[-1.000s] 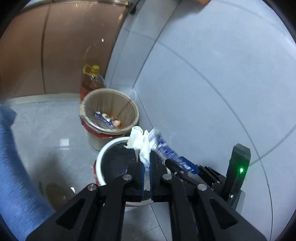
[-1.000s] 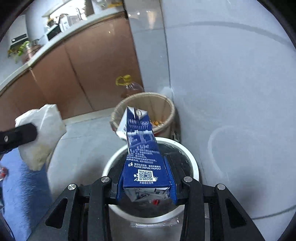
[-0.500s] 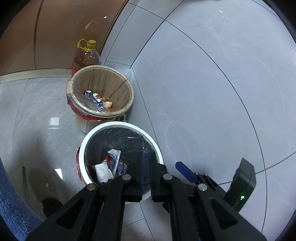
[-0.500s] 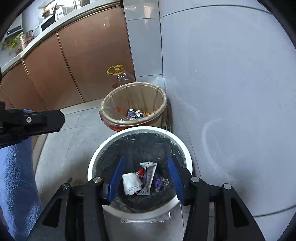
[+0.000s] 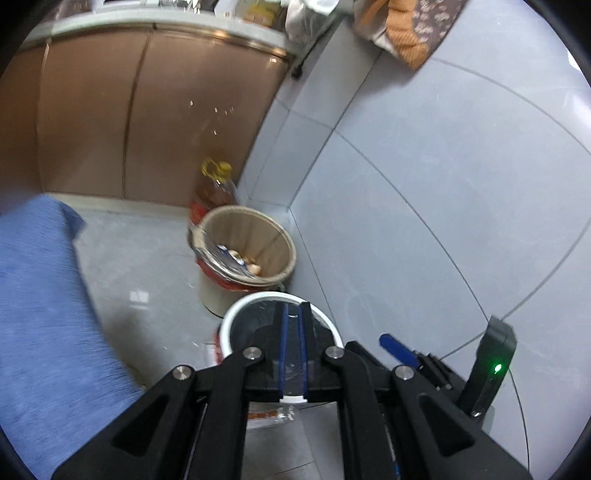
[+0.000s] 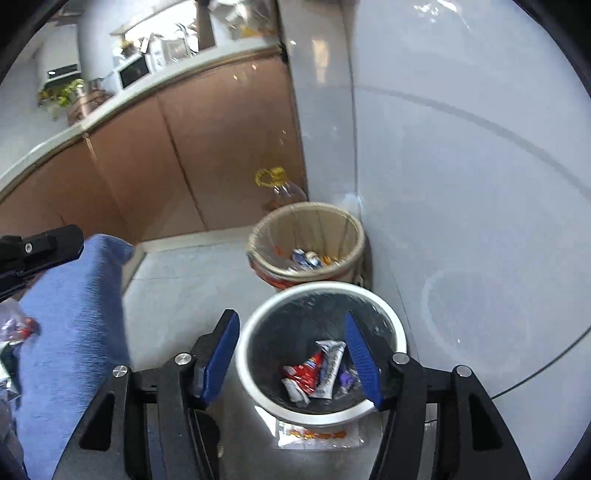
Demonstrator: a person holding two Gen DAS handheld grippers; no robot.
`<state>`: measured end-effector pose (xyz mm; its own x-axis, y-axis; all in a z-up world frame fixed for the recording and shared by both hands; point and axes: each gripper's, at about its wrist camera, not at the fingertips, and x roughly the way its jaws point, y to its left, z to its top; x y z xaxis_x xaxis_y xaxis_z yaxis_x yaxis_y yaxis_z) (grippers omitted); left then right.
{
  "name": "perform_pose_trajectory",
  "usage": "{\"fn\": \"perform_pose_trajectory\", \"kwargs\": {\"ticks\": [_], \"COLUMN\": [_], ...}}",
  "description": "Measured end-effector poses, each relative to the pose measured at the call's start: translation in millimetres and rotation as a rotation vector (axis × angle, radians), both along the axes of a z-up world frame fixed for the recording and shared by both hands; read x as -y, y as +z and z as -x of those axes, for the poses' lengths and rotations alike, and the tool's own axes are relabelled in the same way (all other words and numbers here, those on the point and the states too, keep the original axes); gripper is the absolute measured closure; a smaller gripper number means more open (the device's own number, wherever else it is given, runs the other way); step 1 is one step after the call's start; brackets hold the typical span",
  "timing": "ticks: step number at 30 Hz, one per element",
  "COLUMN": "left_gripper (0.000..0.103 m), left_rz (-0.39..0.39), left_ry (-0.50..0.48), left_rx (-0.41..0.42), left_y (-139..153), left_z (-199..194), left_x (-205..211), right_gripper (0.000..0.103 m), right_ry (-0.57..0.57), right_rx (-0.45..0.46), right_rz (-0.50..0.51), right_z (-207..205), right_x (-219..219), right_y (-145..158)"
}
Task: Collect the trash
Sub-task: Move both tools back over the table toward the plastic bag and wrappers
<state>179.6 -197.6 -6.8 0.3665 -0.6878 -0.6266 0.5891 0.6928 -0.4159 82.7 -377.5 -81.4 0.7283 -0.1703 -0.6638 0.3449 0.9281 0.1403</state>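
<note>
Over a grey tiled kitchen floor, in the corner where brown cabinets meet a pale wall, the scene runs left to right: a person's blue-clad leg, then a beige-lined bin with an oil bottle behind it, and nearest the cameras a white-rimmed bin with a black liner. The left gripper hovers over the white-rimmed bin with its jaws closed and nothing between them. The right gripper hangs over the same bin, its jaws opening and empty. Crumpled wrappers lie at the bin's bottom, so this drop looks finished; what may be more litter, blurred at the far left, suggests more collecting remains. Only the right view shows inside the white-rimmed bin; the left view shows a patterned bag hanging high on the wall.
</note>
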Motion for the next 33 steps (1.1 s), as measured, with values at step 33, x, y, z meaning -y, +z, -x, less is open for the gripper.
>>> {"fn": "perform_pose_trajectory", "kwargs": {"ticks": [33], "left_gripper": [0.097], "left_rz": [-0.019], "left_ry": [0.382], "left_rx": [0.167], "left_y": [63.6], "left_z": [145.8], "left_x": [-228.4], "right_gripper": [0.040], "right_ry": [0.431], "right_rx": [0.247], "right_rz": [0.121], "right_z": [66.8], "right_x": [-162.0], "right_y": [119.4]}}
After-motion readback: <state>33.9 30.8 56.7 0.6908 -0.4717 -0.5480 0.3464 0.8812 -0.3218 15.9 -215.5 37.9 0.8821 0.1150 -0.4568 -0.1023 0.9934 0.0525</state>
